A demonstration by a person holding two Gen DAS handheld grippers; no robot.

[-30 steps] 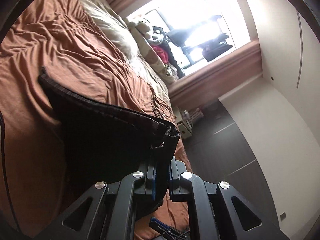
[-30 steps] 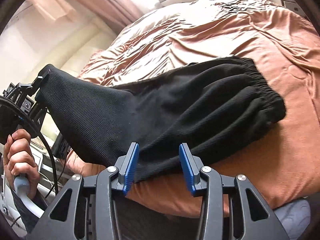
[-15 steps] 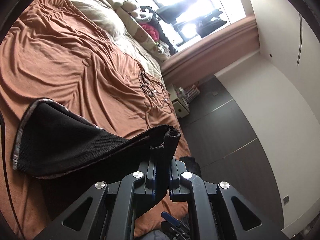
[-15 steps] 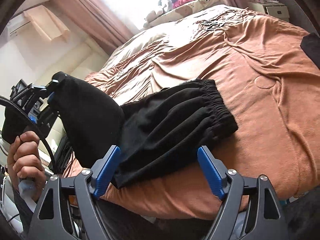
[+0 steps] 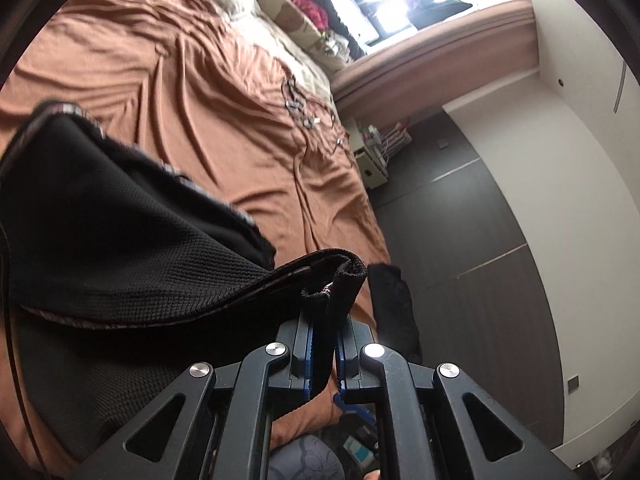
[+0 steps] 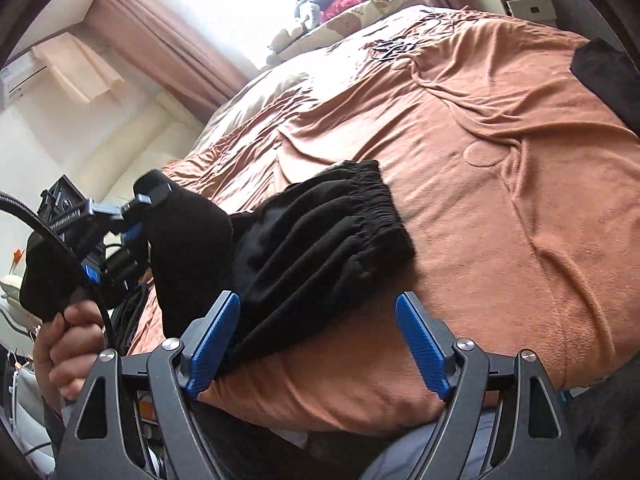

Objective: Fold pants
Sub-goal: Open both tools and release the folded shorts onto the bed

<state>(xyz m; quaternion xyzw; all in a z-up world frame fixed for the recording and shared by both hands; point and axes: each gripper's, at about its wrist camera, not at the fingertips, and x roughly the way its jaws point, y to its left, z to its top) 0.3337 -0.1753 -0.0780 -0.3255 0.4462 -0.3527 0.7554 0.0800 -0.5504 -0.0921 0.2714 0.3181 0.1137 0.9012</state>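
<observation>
Black pants lie on the brown bed cover, the gathered waistband pointing to the right. My left gripper is shut on the pants' leg end and holds it raised and folded over above the rest. From the right wrist view, the left gripper hangs at the left with a hand on its handle. My right gripper stands wide open at the bed's near edge. The pants' lower edge lies by its left finger, not gripped.
A second black garment hangs off the bed's corner. A cable lies on the cover further up. Pillows and soft toys sit under the bright window, and a small white nightstand stands beside the bed.
The left gripper carried the leg end lower and closer toward the waistband, so the pants lie shorter. The right gripper's jaws spread wide and drew back from the fabric.
</observation>
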